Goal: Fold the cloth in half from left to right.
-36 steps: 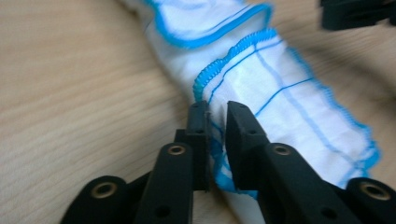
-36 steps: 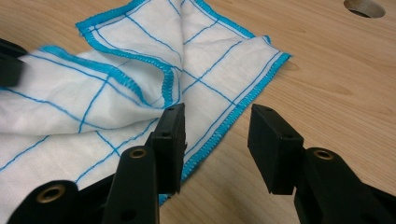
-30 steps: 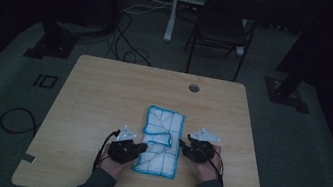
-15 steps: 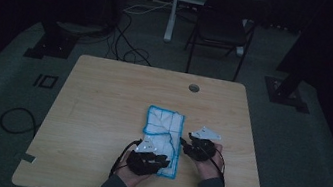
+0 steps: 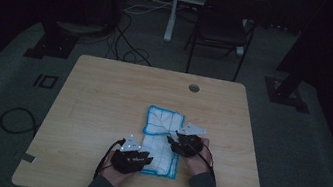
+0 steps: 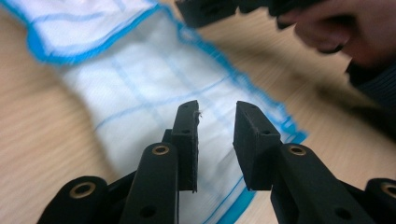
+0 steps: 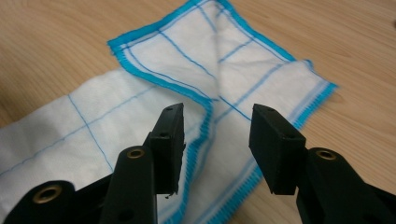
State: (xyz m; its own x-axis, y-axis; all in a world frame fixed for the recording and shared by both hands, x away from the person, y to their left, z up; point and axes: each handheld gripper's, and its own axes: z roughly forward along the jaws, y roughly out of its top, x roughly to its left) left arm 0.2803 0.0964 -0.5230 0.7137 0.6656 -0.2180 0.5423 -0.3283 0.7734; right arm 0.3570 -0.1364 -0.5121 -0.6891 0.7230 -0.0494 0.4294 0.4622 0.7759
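White cloth with blue stitched border and blue grid lines (image 5: 161, 138) lies on the near-centre of the light wooden table (image 5: 103, 98), partly folded. In the right gripper view a bordered flap (image 7: 187, 51) lies doubled over the layer beneath, its edge crossing the cloth at an angle. Looks like a folding job about midway, judging by the lie of it: one fold made, the shape uneven, the near end a long single strip (image 6: 154, 93).

Left gripper (image 5: 136, 158) sits at the cloth's near-left corner; in its own view the black jaws stand apart with nothing between them, cloth beneath. Right gripper (image 5: 182, 141) is at the right edge, around mid-length; its jaws are also parted and empty, poised over the flap's blue hem. Neither holds fabric.

Left to do, I'd guess: take hold of an edge, bring the strip over, square up the borders.

Surroundings: room very dim. Small round cable hole (image 5: 194, 88) near the table's far edge. Dark folding chair (image 5: 222, 29) beyond, cables on the floor (image 5: 133, 32). Nothing on the table near the cloth.
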